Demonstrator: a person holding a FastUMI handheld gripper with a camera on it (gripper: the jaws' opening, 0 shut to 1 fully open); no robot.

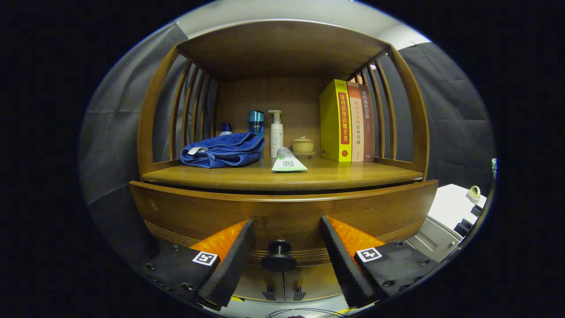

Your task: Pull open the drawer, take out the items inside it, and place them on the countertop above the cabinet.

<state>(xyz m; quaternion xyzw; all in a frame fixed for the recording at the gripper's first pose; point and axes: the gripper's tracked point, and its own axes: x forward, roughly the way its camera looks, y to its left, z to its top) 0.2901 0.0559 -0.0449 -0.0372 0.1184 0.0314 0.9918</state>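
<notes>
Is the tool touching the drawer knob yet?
Apart. In the gripper view the tool is open, its fingers standing on either side of the drawer knob, with bare drawer front visible between each finger and the knob.

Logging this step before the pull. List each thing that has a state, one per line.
Drawer: shut.
Knob: between the fingers, not gripped.
Claw: open.
Blue towel: folded, lying on the countertop.
Tube: lying flat.
Pump bottle: upright.
Books: standing upright.
</notes>
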